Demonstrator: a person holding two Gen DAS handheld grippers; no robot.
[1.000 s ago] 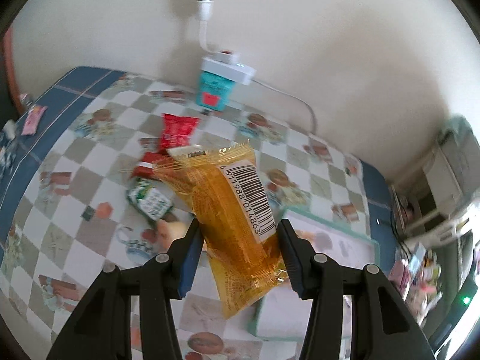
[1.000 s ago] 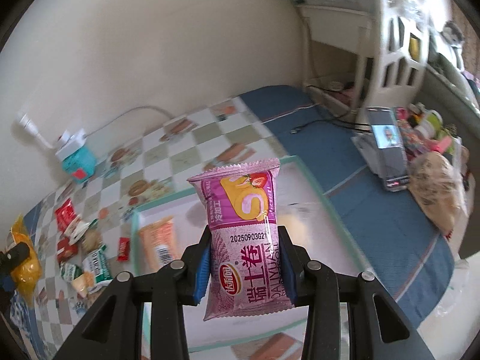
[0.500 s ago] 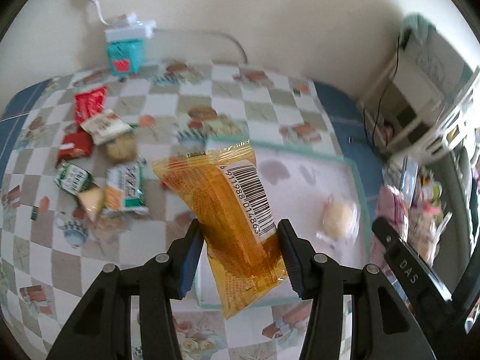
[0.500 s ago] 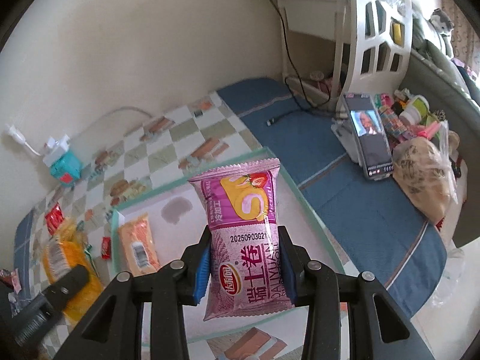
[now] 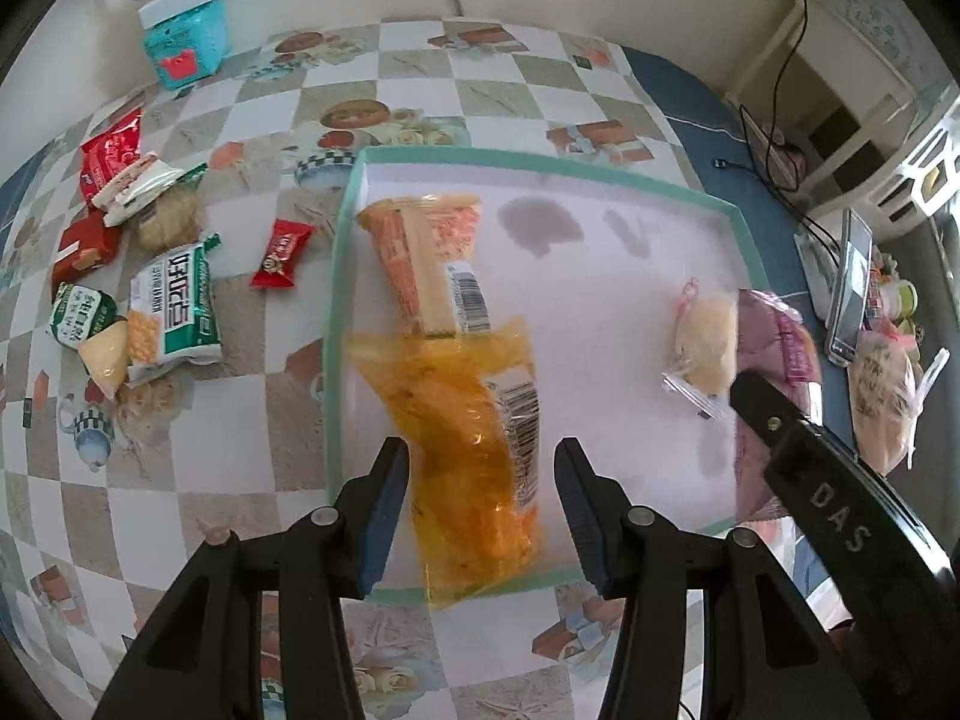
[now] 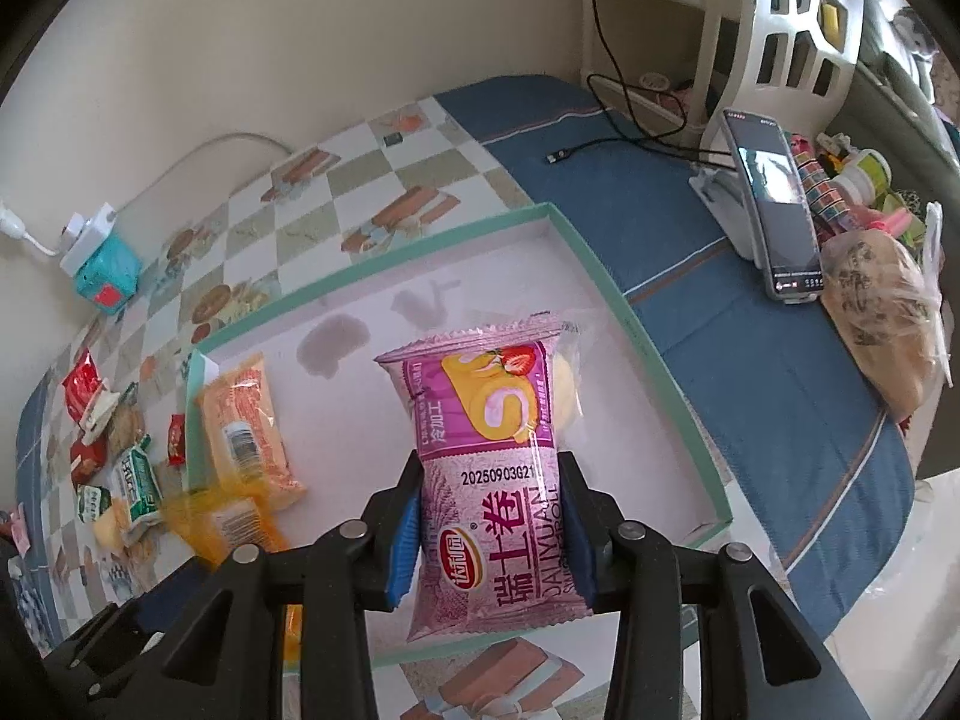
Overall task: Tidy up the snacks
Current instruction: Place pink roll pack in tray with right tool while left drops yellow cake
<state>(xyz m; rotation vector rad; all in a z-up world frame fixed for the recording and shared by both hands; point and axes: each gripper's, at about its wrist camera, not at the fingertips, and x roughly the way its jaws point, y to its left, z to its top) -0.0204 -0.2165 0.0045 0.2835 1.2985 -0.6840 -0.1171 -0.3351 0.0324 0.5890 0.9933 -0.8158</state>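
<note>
A shallow white tray with a teal rim [image 5: 606,168] [image 6: 630,324] lies on the checkered tablecloth. My left gripper [image 5: 480,498] is open just above a yellow-orange snack packet [image 5: 474,438] that lies in the tray's near left part, next to an orange packet [image 5: 426,258] [image 6: 240,420]. A small pale bun in clear wrap [image 5: 705,342] lies at the tray's right. My right gripper [image 6: 492,528] is shut on a pink Swiss-roll packet [image 6: 492,468] and holds it above the tray; it shows at the left wrist view's right edge [image 5: 780,354].
Several loose snacks [image 5: 150,264] [image 6: 114,468] lie on the cloth left of the tray. A teal box with a white power adapter [image 5: 186,36] stands by the wall. A phone on a stand [image 6: 774,204] and a bagged bread [image 6: 882,312] sit on the blue cloth at right.
My left gripper has come down over the tray and opened, and the yellow-orange packet now lies in the tray. My right gripper has moved lower over the tray with the pink packet.
</note>
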